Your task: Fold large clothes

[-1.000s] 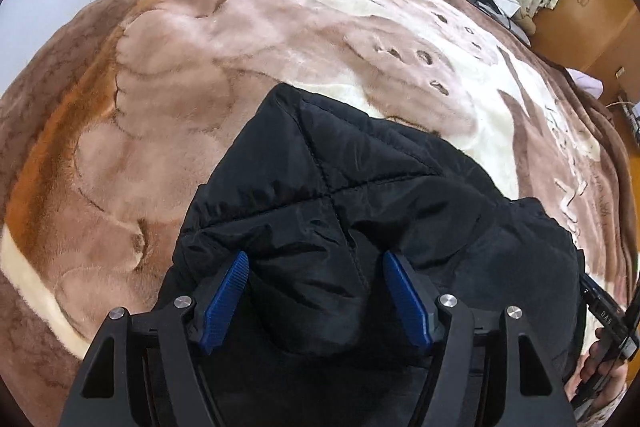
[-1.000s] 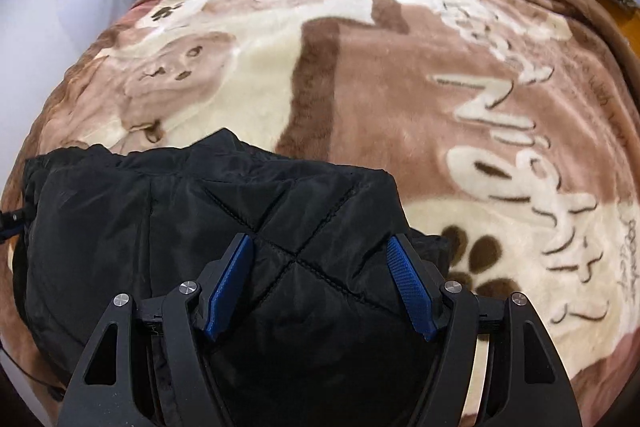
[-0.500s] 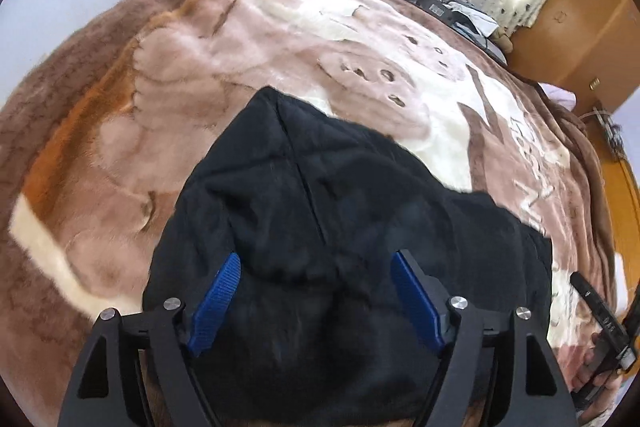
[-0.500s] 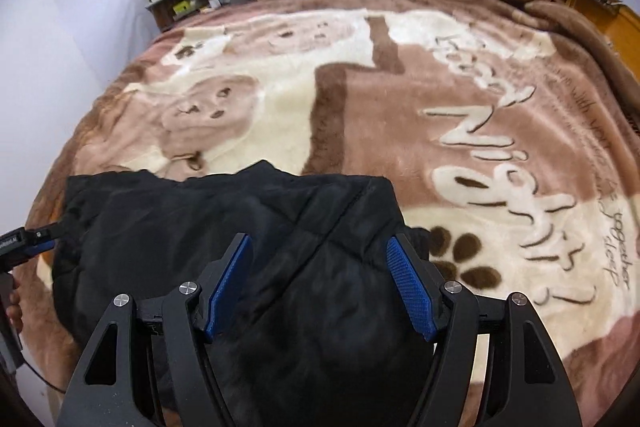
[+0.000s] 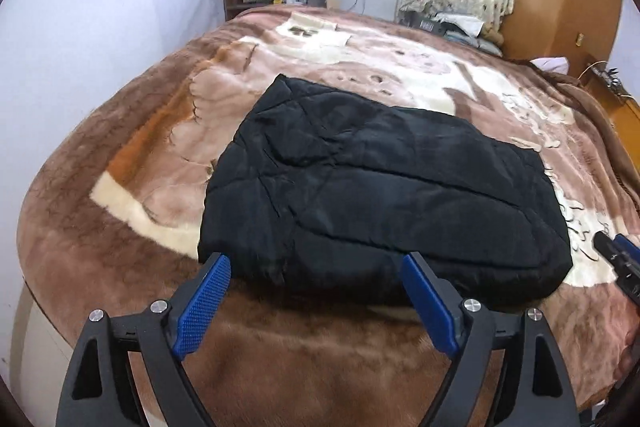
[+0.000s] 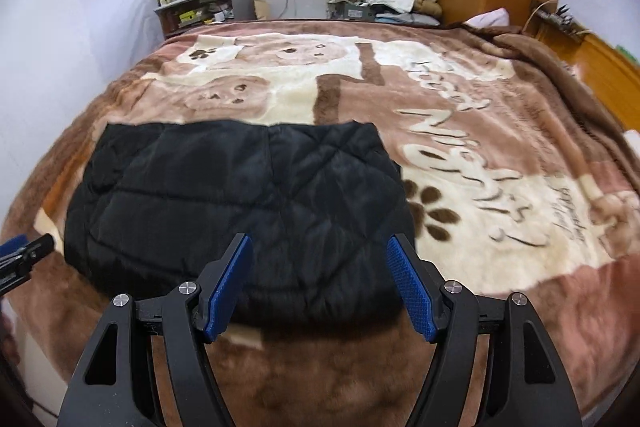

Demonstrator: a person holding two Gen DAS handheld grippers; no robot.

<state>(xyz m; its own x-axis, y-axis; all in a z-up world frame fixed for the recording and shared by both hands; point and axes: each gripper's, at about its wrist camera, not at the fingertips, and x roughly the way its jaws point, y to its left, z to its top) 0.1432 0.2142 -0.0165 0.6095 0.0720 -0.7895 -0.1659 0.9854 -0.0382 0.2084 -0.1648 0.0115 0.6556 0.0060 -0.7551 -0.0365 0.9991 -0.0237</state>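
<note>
A black quilted jacket (image 5: 384, 195) lies folded into a thick, roughly rectangular bundle on the brown and cream blanket (image 5: 152, 163) that covers the bed. Its shell is smooth and slightly shiny, with stitched seams crossing in diamonds on one half and running in long lines on the other; the edges are puffy and rounded. From the left wrist view the bundle sits at 12 o'clock from the left gripper (image 5: 316, 303), its near edge just beyond the blue fingers (image 5: 202, 307), which have just been opening and now stand wide apart with nothing between them, clear of the cloth. From the right wrist view the jacket (image 6: 248, 203) lies at 12 to 11 o'clock from the right gripper (image 6: 320, 287), whose fingers (image 6: 412, 291) are likewise spread and empty, above the near hem and not pressing it. The other gripper's tip shows at 9 o'clock of that view, beside the bundle's left edge.
</note>
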